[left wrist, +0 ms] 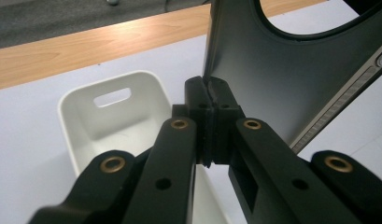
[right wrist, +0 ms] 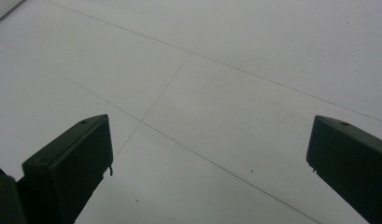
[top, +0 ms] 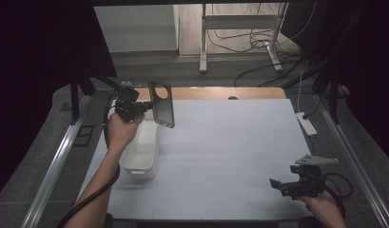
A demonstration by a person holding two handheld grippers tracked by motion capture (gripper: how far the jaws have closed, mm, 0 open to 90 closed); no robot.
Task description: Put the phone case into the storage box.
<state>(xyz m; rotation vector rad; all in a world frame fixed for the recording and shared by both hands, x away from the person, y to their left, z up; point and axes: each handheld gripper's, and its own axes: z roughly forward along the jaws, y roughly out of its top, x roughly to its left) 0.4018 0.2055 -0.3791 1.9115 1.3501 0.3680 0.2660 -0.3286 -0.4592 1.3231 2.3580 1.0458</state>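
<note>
The left gripper [top: 145, 107] is clamping the edge of a dark, flat phone case [top: 162, 104] with a round cutout, holding it upright in the air above a glossy white plastic bin [top: 141, 153]. The bin is sitting on a pale matte table cover [top: 230, 152] edged by bare wood. The left gripper view is showing the bin's slotted handle. The right gripper [top: 277, 185] is hovering low, well apart, jaws wide and empty.
</note>
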